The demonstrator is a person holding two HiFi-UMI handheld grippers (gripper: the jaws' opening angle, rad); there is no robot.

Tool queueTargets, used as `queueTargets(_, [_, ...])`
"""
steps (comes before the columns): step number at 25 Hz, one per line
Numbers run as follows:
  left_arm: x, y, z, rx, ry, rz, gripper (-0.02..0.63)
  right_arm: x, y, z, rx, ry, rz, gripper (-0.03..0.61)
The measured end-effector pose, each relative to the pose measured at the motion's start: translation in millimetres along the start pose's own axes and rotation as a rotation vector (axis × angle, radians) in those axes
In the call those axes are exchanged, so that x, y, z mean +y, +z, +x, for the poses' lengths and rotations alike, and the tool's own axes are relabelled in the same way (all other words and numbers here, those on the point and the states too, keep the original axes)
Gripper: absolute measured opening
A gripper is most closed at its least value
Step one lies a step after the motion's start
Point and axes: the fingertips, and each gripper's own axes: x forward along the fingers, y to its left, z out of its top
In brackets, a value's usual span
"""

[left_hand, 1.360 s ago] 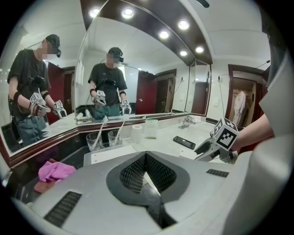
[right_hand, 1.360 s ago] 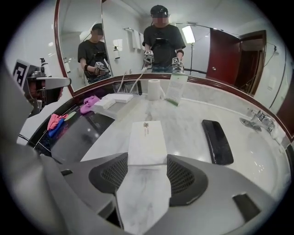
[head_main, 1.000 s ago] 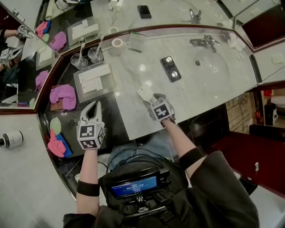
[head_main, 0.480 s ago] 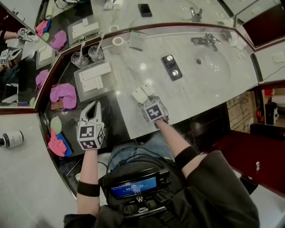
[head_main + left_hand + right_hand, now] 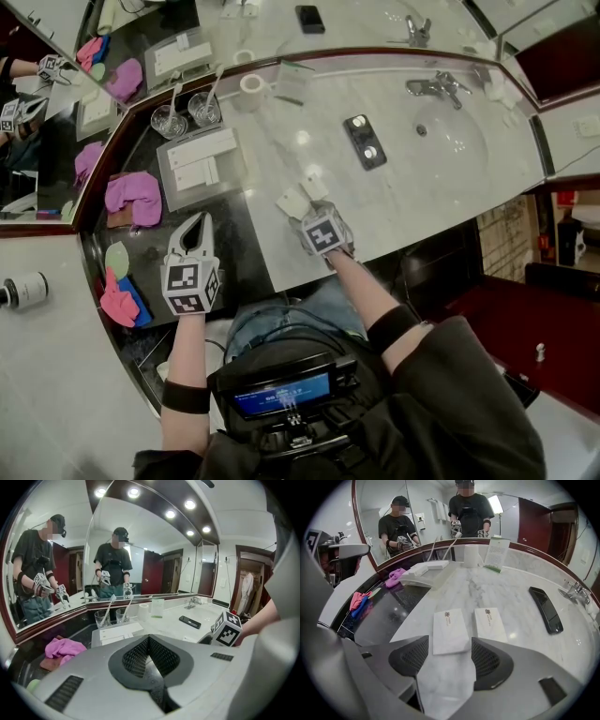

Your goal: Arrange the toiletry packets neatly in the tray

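Jaws widening over two loose packets on the marble counter

Right gripper (image 5: pixel 449 658) has slid back towards the counter edge and dipped, so both white packets now show ahead of it where a second ago only one did. Its jaws have just been opening and stand wide apart, the end of the nearer packet (image 5: pixel 449 631) lying between the pads untouched, the other packet (image 5: pixel 490 624) just beside it. That looks like lining up a pick, with the carry to the tray (image 5: pixel 231 172), well apart near the glasses and already holding packets, yet to come. Left gripper (image 5: pixel 194 223) is closed on nothing, over the dark counter.
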Motion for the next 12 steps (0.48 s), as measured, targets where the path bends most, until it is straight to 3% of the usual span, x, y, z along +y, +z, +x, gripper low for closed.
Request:
queueTargets(8, [0,6,3,-0.009,0.002,-0.004,0.002,0,20,-11,-0.054,0.008,-0.049,0.311])
queueTargets(12, [3,9,1,-0.018,0.013,-0.006,0.002,10,44,-22,-0.119,0.055,-0.083,0.241])
